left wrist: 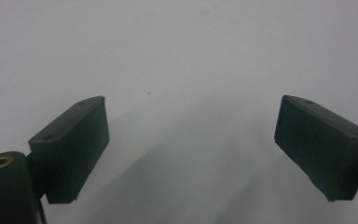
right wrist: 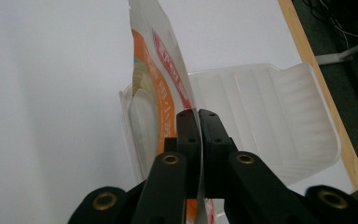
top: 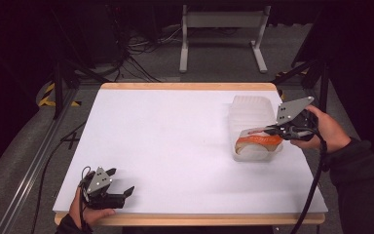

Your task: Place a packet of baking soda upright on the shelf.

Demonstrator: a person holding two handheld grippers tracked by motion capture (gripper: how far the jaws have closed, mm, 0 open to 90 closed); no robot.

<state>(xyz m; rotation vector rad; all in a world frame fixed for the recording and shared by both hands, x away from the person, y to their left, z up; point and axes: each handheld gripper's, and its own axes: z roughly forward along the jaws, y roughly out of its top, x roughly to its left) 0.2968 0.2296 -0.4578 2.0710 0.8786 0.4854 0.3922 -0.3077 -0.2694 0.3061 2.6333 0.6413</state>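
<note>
Right gripper (top: 268, 130) has both jaws pressed together on the edge of an orange-and-white packet (right wrist: 156, 88), which hangs over the clear plastic tray (top: 253, 114) with its lower end inside the tray's near compartment. Left gripper (top: 126, 192) rests well apart from the tray, near the table (top: 175, 146) front edge, jaws spread and holding nothing.

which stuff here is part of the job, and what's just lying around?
In the job:
- packet, orange and white, pinched in the right gripper
- clear plastic box, lid open, the packet over it

Not in the job:
- left gripper, open over bare table near the front edge
- desk frame and cables on the floor behind
</note>
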